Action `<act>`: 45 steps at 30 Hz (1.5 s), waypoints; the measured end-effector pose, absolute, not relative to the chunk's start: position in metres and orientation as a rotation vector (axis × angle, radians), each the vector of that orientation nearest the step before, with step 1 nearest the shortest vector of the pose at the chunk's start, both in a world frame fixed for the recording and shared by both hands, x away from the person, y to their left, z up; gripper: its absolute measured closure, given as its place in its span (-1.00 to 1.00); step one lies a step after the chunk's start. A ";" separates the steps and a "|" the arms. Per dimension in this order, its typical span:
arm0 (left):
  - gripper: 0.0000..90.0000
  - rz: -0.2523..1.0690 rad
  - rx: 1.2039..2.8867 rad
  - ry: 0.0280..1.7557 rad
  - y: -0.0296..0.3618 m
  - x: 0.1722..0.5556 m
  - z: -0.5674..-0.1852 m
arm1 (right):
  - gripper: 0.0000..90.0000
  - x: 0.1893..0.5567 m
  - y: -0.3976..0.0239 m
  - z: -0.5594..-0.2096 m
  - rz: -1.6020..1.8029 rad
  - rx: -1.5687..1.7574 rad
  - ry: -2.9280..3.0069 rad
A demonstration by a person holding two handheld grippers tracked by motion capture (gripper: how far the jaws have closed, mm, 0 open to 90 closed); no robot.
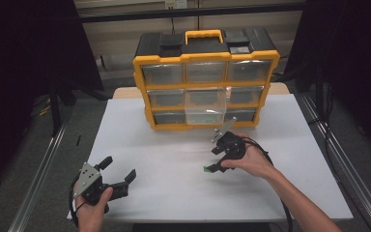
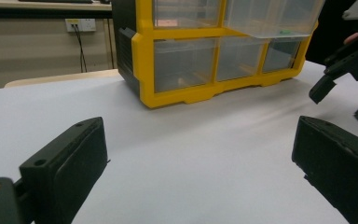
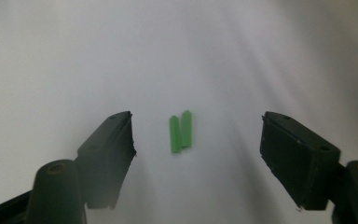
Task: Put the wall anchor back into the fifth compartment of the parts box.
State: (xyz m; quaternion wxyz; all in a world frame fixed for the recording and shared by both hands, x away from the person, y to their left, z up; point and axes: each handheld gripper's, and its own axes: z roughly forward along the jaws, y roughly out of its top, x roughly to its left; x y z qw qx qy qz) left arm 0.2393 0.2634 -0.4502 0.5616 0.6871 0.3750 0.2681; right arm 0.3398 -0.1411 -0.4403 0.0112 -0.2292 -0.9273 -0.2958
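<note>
Right tool (image 3: 198, 140), jaws spread and clear of the green pieces (image 3: 181, 131) lying between them on the white worktop (image 1: 174, 159); left tool (image 1: 118, 175) spread, empty.

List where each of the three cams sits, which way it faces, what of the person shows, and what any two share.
High view: above the person's side, looking forward and down on the white table and yellow drawer cabinet; both forearms, left gripper, right gripper.
Left gripper view: low over the table, facing the cabinet; own jaws apart, right gripper at far right.
Right gripper view: looks down between its open jaws at two green pieces.
Shared: green pieces in the high view too.
</note>
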 end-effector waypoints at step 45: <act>-0.94 0.637 1.610 0.886 0.265 0.239 -0.450 | 0.88 0.352 -0.116 -0.458 -0.701 -0.587 -2.947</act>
